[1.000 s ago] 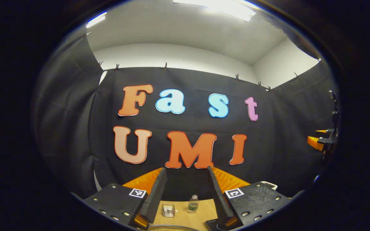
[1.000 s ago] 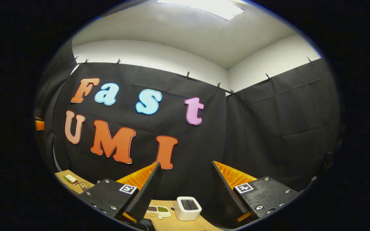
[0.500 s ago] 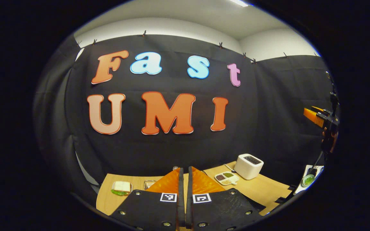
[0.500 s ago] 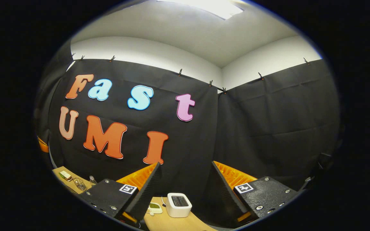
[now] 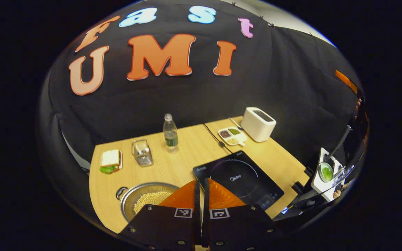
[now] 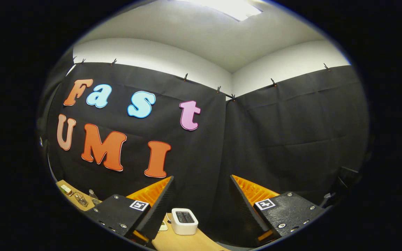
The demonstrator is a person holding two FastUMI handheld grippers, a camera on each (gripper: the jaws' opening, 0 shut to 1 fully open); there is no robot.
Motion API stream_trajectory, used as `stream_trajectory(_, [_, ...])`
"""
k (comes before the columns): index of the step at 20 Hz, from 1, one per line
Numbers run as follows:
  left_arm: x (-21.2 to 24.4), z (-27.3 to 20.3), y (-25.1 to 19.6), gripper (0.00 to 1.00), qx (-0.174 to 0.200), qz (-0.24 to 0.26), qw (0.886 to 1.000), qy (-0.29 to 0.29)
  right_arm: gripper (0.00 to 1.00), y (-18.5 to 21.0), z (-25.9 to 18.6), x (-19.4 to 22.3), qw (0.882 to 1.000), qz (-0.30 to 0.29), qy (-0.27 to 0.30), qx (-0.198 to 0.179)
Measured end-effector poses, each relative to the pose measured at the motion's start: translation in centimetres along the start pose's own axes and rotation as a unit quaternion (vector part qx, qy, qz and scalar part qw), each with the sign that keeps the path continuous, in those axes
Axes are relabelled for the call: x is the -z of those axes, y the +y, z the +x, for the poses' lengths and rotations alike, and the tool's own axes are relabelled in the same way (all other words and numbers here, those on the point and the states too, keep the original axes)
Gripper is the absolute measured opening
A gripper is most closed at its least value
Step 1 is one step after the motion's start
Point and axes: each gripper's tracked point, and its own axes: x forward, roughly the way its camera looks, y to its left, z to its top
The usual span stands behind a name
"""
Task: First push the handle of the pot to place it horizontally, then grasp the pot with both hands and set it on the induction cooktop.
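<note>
Your left gripper [image 5: 201, 184] hangs above the table's near edge, tilted down toward the worktop, fingers pressed together with nothing between them. Its tips sit over the gap between the pot [image 5: 144, 202] and the induction cooktop [image 5: 239, 179]; you can't tell height above them. The pot sits at the near-left part of the wooden table [image 5: 183, 153], full of pale grains, a dark knob-like handle end [image 5: 120, 192] showing at its left rim. The cooktop lies just right of the pot, near the near edge, bare. Behind, along the far side: sandwich on a plate [image 5: 110, 161] at the left edge, small clear box [image 5: 142, 152], water bottle [image 5: 170, 132], divided snack dish [image 5: 232, 136], white toaster [image 5: 258, 123] toward the far right corner.

Your right gripper [image 6: 201, 200] is held higher, pointed nearly level at the booth's black cloth, fingers spread wide, holding nothing. Between its fingers the toaster [image 6: 184, 220] shows low on the table [image 6: 173, 240]; bottle [image 6: 93, 196] and clear box [image 6: 80, 198] are small at the left.
</note>
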Motion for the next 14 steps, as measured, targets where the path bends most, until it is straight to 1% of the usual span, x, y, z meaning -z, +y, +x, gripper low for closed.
stream_trajectory(2, [2.6,1.4,-0.7,0.03,0.016,-0.01,0.999,0.041,0.95,-0.1,0.1,-0.1,1.0,-0.001,-0.002,0.003])
stream_trajectory(6, [7.5,2.1,-1.4,0.03,0.04,0.0,0.992,0.118,0.95,0.3,0.3,0.6,1.0,0.0,0.006,0.002])
stream_trajectory(10, [12.4,2.2,-1.5,0.03,0.052,-0.004,0.98,0.194,0.95,0.6,0.2,0.9,1.0,-0.001,0.01,-0.003])
stream_trajectory(14, [17.9,1.8,-0.9,0.03,0.042,0.014,0.963,0.266,0.95,0.8,0.2,1.5,1.0,0.001,0.018,-0.006])
